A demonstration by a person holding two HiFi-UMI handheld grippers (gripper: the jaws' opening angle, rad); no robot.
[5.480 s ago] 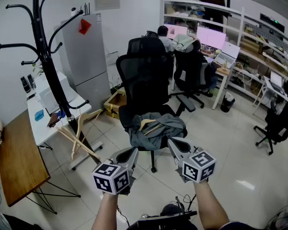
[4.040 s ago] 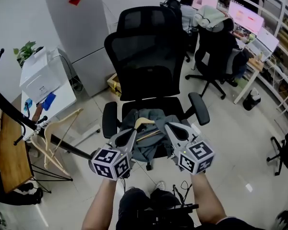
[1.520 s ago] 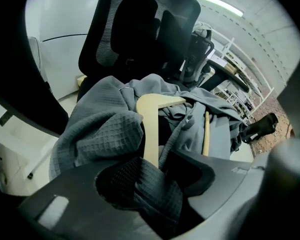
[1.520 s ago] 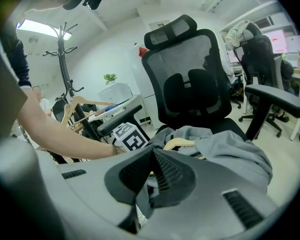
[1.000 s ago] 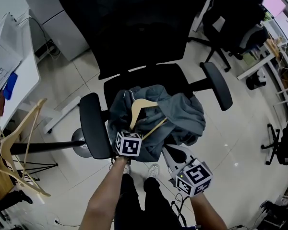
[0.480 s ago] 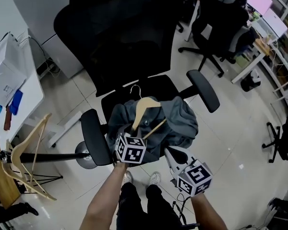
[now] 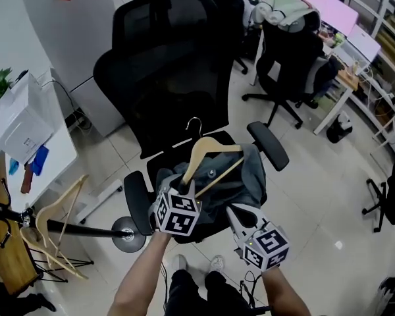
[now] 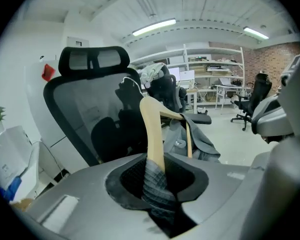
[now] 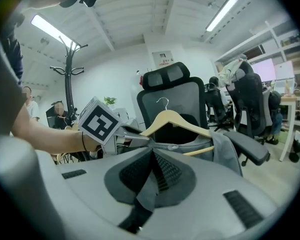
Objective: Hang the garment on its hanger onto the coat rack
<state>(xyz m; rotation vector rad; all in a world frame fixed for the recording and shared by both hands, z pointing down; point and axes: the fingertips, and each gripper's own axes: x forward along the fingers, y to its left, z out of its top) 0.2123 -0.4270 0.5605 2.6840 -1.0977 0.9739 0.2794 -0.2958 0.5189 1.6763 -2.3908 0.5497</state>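
It seems only the pickup is done: left gripper [image 7: 184,191] clamped on an arm of the wooden hanger [image 7: 210,151], right gripper [image 7: 241,210] closed on the grey garment [image 7: 242,176] over the office chair [image 7: 158,78]; carrying and hooking onto the coat rack [image 9: 67,91] remain

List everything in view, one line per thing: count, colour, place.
hanger: one, pale wood with a metal hook, raised above the chair seat
garment: one, grey, draped on the hanger, over the seat
office chair: one, black mesh, centre
other chairs: at least two, black, behind and at the right edge
coat rack: one, black, lower left
spare hangers: at least two, pale wood, by the rack
printer: one, white, left table
cabinet: one, light grey, back wall
monitors: two, pink-lit, top right desk
left gripper: one, grey, shut on the hanger
right gripper: one, grey, shut on the garment's edge
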